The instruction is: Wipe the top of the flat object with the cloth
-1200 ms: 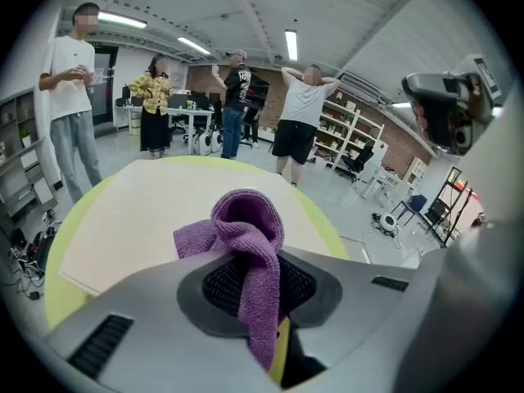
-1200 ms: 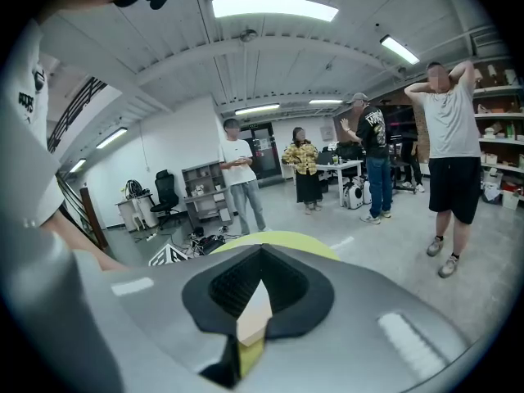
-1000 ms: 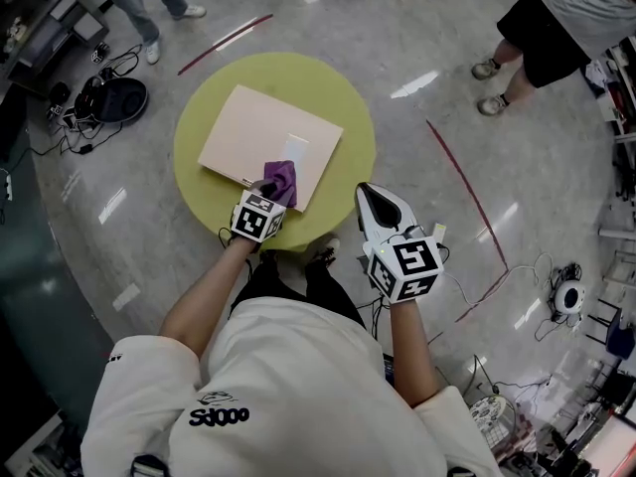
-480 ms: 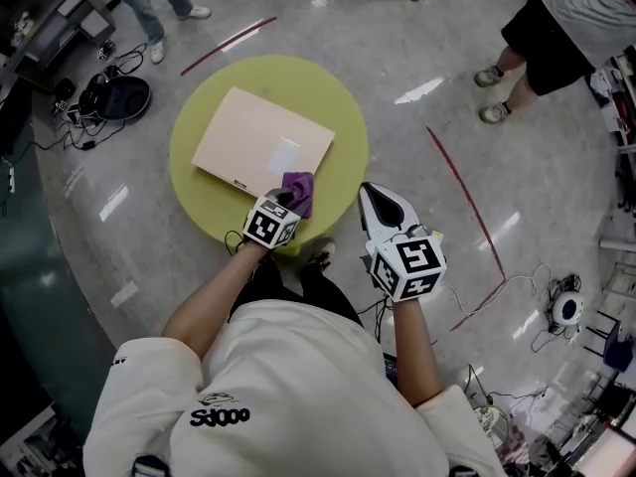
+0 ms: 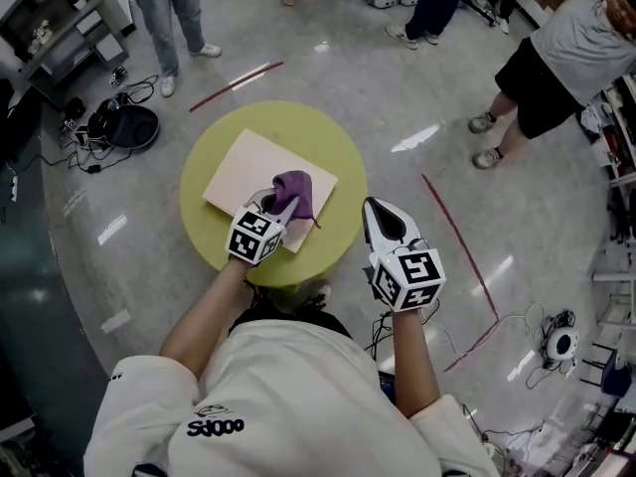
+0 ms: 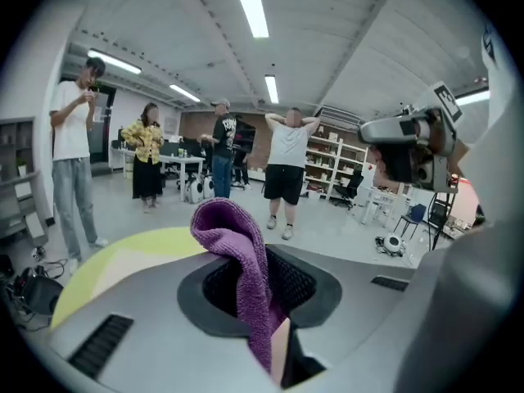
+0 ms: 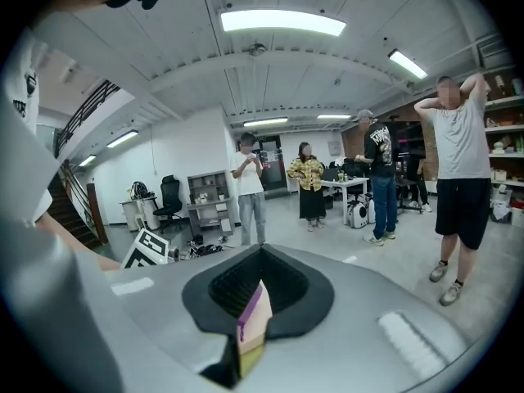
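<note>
A flat beige board (image 5: pixel 246 175) lies on the round yellow-green table (image 5: pixel 336 157). My left gripper (image 5: pixel 276 205) is shut on a purple cloth (image 5: pixel 295 192), which hangs over the board's near right corner. In the left gripper view the cloth (image 6: pixel 243 262) droops out from between the closed jaws, with the board (image 6: pixel 123 262) and table (image 6: pixel 155 240) low at the left. My right gripper (image 5: pixel 383 215) is held off the table's right edge, jaws shut with nothing between them; through the slit between its jaws the right gripper view shows a sliver of cloth and board (image 7: pixel 251 327).
Several people stand round the room (image 5: pixel 556 63). Cables and a round dark device (image 5: pixel 124 125) lie on the floor to the left. Red tape lines (image 5: pixel 459 246) mark the grey floor. Shelving (image 7: pixel 205 201) stands at the back.
My left gripper has lifted the cloth from the board's near edge and carried it up over the board's right corner. The view has shifted; the right gripper stayed beside the table.
</note>
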A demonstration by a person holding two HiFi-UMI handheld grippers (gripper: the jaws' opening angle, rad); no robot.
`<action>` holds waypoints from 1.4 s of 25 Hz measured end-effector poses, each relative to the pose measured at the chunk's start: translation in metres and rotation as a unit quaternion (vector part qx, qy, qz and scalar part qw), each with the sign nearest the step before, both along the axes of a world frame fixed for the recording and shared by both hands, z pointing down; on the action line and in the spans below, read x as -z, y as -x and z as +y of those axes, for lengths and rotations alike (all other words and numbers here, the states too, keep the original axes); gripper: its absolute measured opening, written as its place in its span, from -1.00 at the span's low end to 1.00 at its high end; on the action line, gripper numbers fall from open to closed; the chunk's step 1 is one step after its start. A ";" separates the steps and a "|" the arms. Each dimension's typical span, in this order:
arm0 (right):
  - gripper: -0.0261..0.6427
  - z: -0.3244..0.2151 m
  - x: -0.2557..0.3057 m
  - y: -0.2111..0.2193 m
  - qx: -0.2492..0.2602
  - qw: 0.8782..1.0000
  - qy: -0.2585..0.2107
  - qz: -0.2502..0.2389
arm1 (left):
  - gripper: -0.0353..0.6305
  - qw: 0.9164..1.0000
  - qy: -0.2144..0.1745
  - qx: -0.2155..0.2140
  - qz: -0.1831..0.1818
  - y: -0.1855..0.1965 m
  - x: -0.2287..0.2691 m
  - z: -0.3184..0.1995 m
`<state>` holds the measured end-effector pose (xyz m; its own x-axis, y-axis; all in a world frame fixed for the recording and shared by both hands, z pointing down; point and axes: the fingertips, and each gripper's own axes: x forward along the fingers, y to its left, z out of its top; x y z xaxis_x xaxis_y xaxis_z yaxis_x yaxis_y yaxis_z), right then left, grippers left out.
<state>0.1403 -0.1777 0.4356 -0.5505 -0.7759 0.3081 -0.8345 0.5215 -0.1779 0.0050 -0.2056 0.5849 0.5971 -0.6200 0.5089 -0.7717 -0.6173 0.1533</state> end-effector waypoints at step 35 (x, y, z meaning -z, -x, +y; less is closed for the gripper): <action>-0.89 -0.055 0.190 0.099 0.051 0.975 -0.207 0.069 | -0.72 0.938 -0.335 0.051 -0.065 0.135 0.342 -0.030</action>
<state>0.0408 -0.2330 0.2456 -0.6070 -0.7926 0.0570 -0.7756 0.6065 0.1750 -0.1302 -0.2361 0.2432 0.4769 -0.8777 0.0477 -0.8175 -0.4629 -0.3426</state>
